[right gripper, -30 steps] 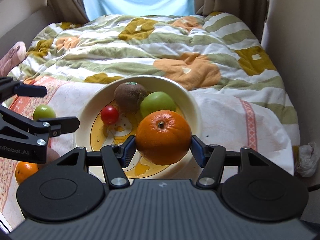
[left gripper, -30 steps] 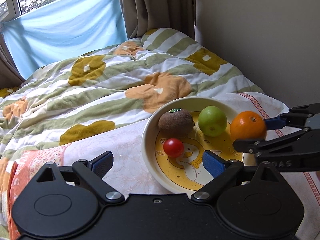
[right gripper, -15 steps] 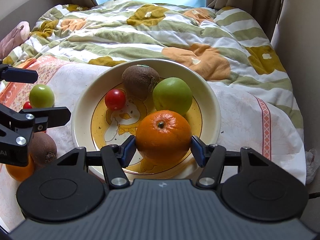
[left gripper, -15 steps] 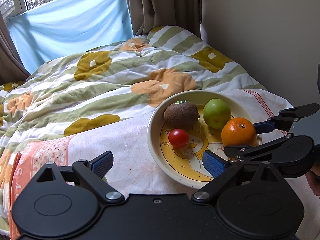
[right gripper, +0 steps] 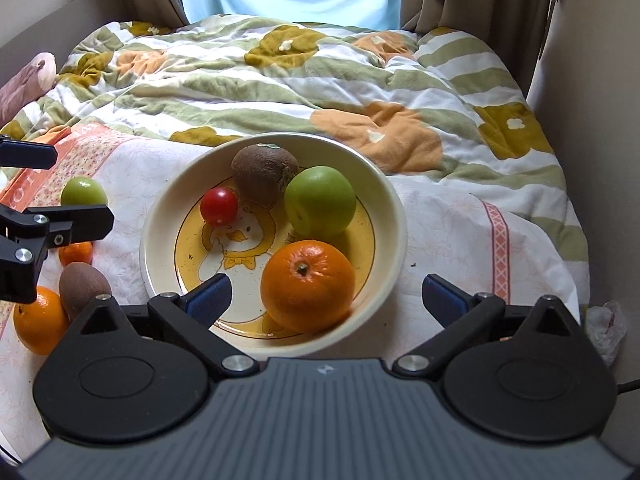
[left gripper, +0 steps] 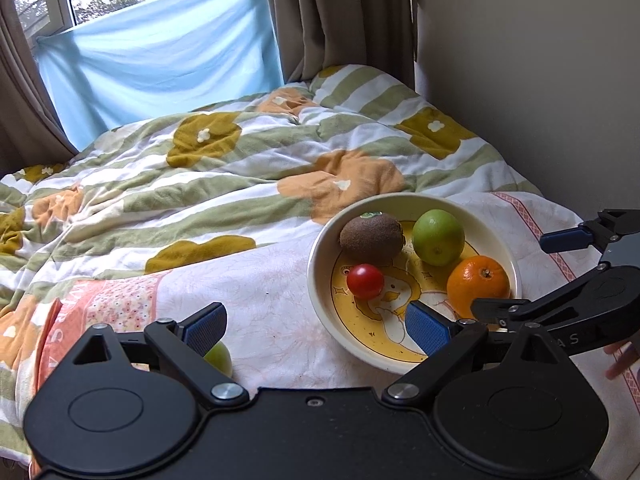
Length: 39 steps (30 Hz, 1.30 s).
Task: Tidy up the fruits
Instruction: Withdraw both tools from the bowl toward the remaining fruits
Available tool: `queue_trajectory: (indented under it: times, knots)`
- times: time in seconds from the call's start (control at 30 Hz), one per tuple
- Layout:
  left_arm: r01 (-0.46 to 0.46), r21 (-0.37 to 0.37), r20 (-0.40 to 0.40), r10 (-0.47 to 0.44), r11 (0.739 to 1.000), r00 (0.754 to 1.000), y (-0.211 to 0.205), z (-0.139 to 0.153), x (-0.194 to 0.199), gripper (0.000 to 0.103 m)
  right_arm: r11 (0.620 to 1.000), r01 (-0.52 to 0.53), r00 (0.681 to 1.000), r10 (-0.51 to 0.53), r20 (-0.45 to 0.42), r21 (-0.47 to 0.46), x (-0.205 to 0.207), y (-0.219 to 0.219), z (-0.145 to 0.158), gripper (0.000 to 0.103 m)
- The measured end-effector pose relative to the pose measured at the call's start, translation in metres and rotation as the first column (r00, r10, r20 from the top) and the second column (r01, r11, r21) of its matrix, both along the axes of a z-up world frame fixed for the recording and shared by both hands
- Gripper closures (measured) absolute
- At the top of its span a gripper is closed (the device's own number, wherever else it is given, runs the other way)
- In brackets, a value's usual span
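Observation:
A cream bowl [right gripper: 394, 216] with a duck picture sits on the bed. In it lie an orange [right gripper: 307, 286], a green apple [right gripper: 320, 202], a kiwi [right gripper: 264, 176] and a red tomato [right gripper: 218, 206]. My right gripper [right gripper: 324, 298] is open, its jaws wide on either side of the orange, not touching it. My left gripper [left gripper: 316, 326] is open and empty beside the bowl [left gripper: 320, 280]. Loose on the sheet at the left lie a green fruit [right gripper: 83, 191], a kiwi [right gripper: 82, 288] and two oranges [right gripper: 38, 320].
A striped flowered quilt [right gripper: 320, 80] covers the far half of the bed. A wall [left gripper: 540, 80] runs along the right side. Curtains [left gripper: 340, 12] and a blue cloth [left gripper: 160, 60] hang at the window. A white crumpled bag [right gripper: 606, 328] lies at the right edge.
My right gripper carried the orange down over the bowl, then opened and let it go; the orange now rests in the bowl. The left gripper stayed open.

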<state>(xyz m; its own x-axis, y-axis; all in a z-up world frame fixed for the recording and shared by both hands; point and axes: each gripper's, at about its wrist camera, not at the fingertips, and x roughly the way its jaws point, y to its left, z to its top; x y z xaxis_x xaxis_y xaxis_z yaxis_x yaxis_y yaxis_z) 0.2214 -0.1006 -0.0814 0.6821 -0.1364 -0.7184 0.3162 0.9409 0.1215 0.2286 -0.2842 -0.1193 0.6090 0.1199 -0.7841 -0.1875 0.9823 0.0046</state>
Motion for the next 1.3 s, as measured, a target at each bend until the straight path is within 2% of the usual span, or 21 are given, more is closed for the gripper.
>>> queue_trajectory:
  times: [0.23,0.5,0.87,1.07,1.3]
  knots:
    - [-0.038,-0.004,0.080,0.039,0.999,0.996,-0.003,0.025,-0.028,0.005,0.999,-0.005,0.999,0.003,0.044,0.051,-0.017,-0.011,0.035,0.000]
    - [-0.131,-0.045,0.157,0.136,0.990,0.978,0.009,0.058,-0.071,0.005,0.996,-0.004,0.997,-0.004,0.083,0.088,-0.039,-0.016,0.073,0.000]
    - [-0.179,-0.046,0.169,0.184,0.983,0.968,0.039,0.074,-0.127,0.005,0.991,-0.052,0.994,0.039,0.102,0.125,-0.082,0.000,0.092,0.000]
    - [-0.136,-0.031,0.155,0.139,0.990,0.978,0.057,0.066,-0.140,0.005,0.990,-0.038,0.992,0.021,0.122,0.138,-0.104,0.016,0.096,0.000]
    - [-0.022,-0.027,0.122,0.025,0.999,0.992,0.076,0.054,-0.141,0.005,0.987,0.034,0.996,-0.048,0.080,0.158,-0.126,0.040,0.088,0.000]
